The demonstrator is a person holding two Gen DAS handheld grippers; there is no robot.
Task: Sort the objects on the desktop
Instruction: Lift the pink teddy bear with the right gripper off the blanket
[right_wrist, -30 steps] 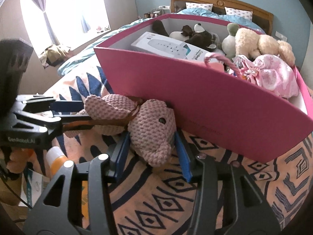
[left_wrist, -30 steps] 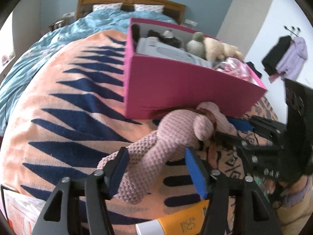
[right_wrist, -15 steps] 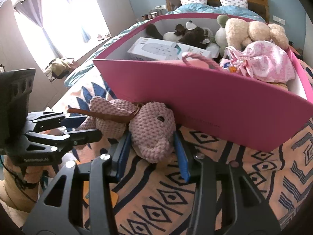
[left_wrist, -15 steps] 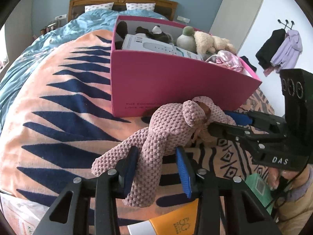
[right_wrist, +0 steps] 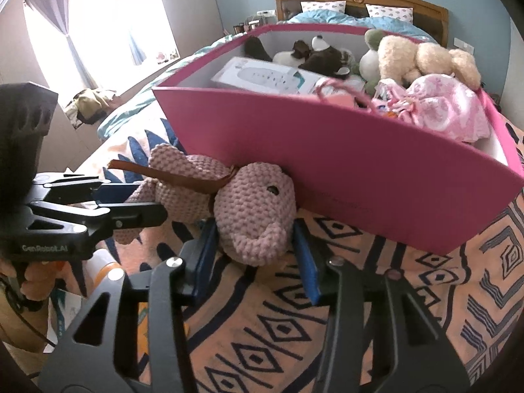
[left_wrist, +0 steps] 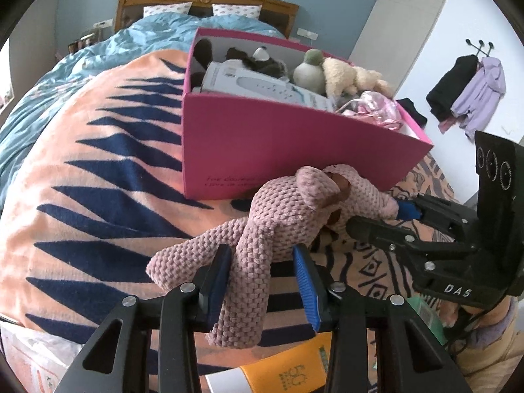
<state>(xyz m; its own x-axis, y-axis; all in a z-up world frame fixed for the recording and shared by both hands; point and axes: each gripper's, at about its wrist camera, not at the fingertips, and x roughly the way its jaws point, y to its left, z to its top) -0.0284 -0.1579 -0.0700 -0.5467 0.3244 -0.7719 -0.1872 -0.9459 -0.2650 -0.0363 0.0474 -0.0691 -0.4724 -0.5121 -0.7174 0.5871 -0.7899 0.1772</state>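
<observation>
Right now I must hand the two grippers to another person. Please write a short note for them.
Left gripper: shut on the legs of the pink knitted plush toy.
Right gripper: shut on its head.
The toy is against the front wall of the pink cardboard box, on the orange patterned blanket.
Done: toy gripped at both ends.
Left: lift it into the box; orange tube remains outside.

Dusty-pink knitted plush toy (left_wrist: 281, 219) with brown ribbon; magenta box (left_wrist: 294, 150); peach blanket (left_wrist: 98, 177) with navy triangles; blue bed quilt (left_wrist: 82, 65); orange tube (left_wrist: 285, 373)
</observation>
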